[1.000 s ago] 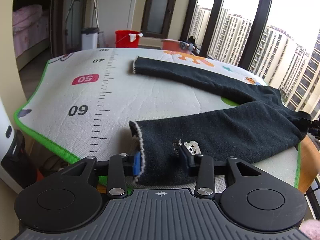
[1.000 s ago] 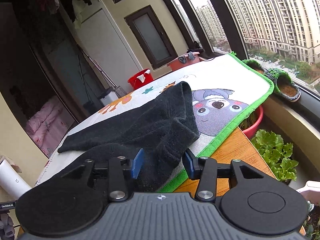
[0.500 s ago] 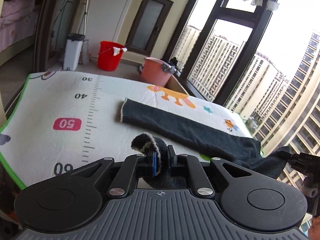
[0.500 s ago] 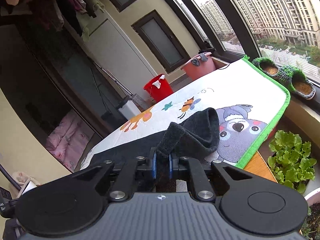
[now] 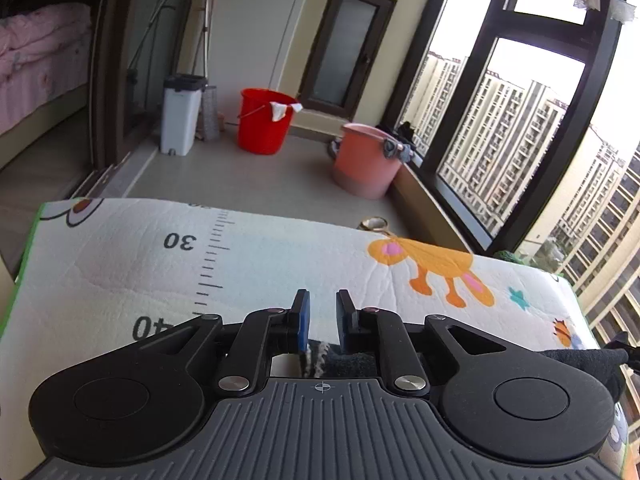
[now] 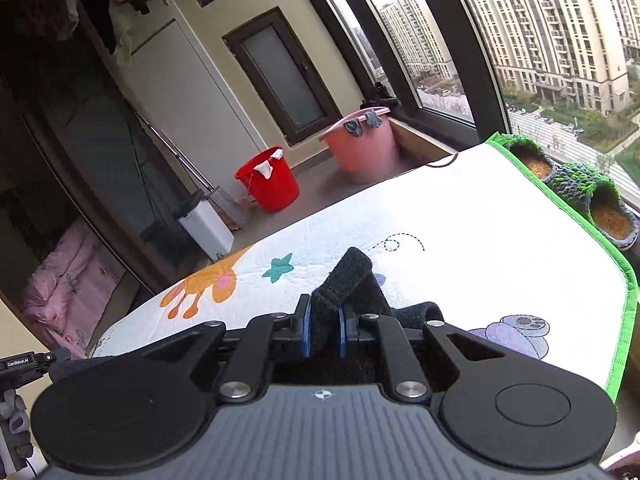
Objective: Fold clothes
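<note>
both of us have carried the dark trousers [image 6: 352, 280] across the mat [image 5: 280, 256], so the fold's going over: my right gripper [image 6: 323, 330] stays pinched on the fabric, my left gripper [image 5: 322, 322] shows a narrow gap with cloth low between the fingers, and i can't tell if it grips.

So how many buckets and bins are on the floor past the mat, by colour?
Red bucket: 1
Pink tub: 1
White bin: 1
Total: 3
</note>
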### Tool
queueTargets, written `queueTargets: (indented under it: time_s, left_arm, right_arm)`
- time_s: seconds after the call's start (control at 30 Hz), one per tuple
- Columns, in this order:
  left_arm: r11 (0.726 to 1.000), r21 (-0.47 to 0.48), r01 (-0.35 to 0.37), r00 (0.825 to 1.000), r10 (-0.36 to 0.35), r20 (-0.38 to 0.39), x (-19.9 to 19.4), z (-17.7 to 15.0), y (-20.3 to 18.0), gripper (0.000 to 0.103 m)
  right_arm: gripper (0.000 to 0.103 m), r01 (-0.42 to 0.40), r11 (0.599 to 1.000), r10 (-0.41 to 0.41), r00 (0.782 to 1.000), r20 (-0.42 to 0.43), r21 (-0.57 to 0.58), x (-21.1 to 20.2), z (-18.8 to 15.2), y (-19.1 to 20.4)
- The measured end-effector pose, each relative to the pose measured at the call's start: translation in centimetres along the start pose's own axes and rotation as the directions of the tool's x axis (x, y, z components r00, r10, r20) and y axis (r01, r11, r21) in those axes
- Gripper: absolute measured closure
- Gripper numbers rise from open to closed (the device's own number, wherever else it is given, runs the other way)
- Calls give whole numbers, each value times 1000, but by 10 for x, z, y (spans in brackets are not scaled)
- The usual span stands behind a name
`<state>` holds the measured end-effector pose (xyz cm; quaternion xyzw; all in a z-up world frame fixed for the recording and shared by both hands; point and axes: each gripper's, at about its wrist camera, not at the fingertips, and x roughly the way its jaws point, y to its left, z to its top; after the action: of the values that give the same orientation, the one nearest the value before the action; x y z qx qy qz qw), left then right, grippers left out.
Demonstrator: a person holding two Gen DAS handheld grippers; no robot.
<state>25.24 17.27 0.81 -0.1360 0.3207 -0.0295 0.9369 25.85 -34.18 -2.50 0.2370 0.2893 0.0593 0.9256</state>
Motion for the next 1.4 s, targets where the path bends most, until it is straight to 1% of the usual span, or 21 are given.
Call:
queueTargets:
  time_s: [0.03, 0.1, 0.17, 0.3, 0.33, 0.4, 0.5, 0.7, 0.73, 0.77, 0.8, 0.83, 0.87, 0.9, 0.93, 0.97, 1.0, 1.13, 1.23, 1.33, 1.4]
  left_arm:
    - [1000, -20, -23, 1000, 23, -5, 3, 3, 9, 73]
    - [999, -39, -33, 999, 32, -7, 1, 3, 20, 54]
    - [1000, -23, 0, 1000, 0, -13, -2, 0, 23, 44]
    - [986, 86, 142, 989, -138, -46, -8, -14, 10, 15]
    - [978, 125, 169, 985, -162, -60, -5, -19, 1, 14]
    - [969, 177, 172, 984, -160, -78, 6, -27, -16, 9]
    - [964, 211, 163, 984, -143, -109, 31, -32, -35, 9]
    - [945, 268, 187, 978, -154, -137, 70, -32, -61, 9]
    - [945, 269, 187, 977, -150, -152, 77, -31, -63, 9]
    - [946, 264, 186, 976, -147, -162, 83, -30, -64, 9]
    - [948, 260, 182, 977, -144, -159, 87, -30, -65, 9]
    - [950, 257, 178, 978, -142, -152, 89, -29, -66, 9]
    - [952, 253, 173, 980, -140, -145, 89, -29, -66, 9]
    - [955, 248, 160, 983, -130, -133, 87, -29, -66, 26]
    - [958, 253, 133, 987, -106, -118, 83, -31, -66, 46]
    - [960, 264, 95, 993, -71, -99, 78, -33, -66, 86]
    - [960, 272, 73, 996, -55, -73, 69, -35, -65, 89]
    - [955, 288, 77, 992, -102, 73, 8, -41, -59, 93]
    - [960, 277, 49, 986, -90, 139, -25, -42, -51, 93]
    - [969, 248, -7, 989, -30, 142, -26, -43, -39, 92]
    - [976, 215, -29, 996, 11, 87, -11, -47, -30, 87]
  right_arm:
    - [81, 15, 1000, -15, 1000, 6, 7, 4, 0, -4]
    - [65, 42, 999, -42, 999, 32, 6, 3, 1, -8]
    - [53, 60, 998, -58, 995, 81, -20, -6, 3, -9]
    - [37, 129, 988, -111, 976, 186, -83, -30, 6, -9]
    - [37, 131, 987, -113, 976, 187, -92, -31, 4, -9]
    - [37, 121, 987, -102, 980, 172, -109, -29, -1, -8]
    - [36, 106, 985, -85, 985, 151, -134, -27, -9, -7]
    - [36, 73, 982, -53, 992, 115, -175, -21, -18, -4]
    - [35, 67, 982, -48, 992, 113, -179, -20, -17, -2]
    - [29, 62, 981, -42, 993, 111, -182, -18, -15, -1]
    - [23, 56, 981, -37, 993, 109, -185, -17, -14, 1]
    - [22, 51, 981, -31, 994, 106, -189, -15, -12, 2]
    - [22, 45, 980, -25, 994, 104, -192, -13, -10, 4]
    - [23, 40, 980, -20, 995, 102, -195, -12, -9, 5]
    - [27, 34, 980, -14, 995, 100, -198, -10, -7, 7]
    - [62, 28, 979, -9, 995, 98, -202, -9, -6, 8]
    - [66, 23, 979, -3, 995, 96, -205, -7, -4, 10]
    - [67, 0, 976, 19, 996, 87, -218, -1, 2, 16]
    - [67, -38, 980, 64, 989, 131, -193, -28, 11, 15]
    - [67, 0, 981, 26, 991, 133, -193, -32, 12, 10]
    - [66, 34, 981, -12, 993, 115, -192, -24, 7, 6]
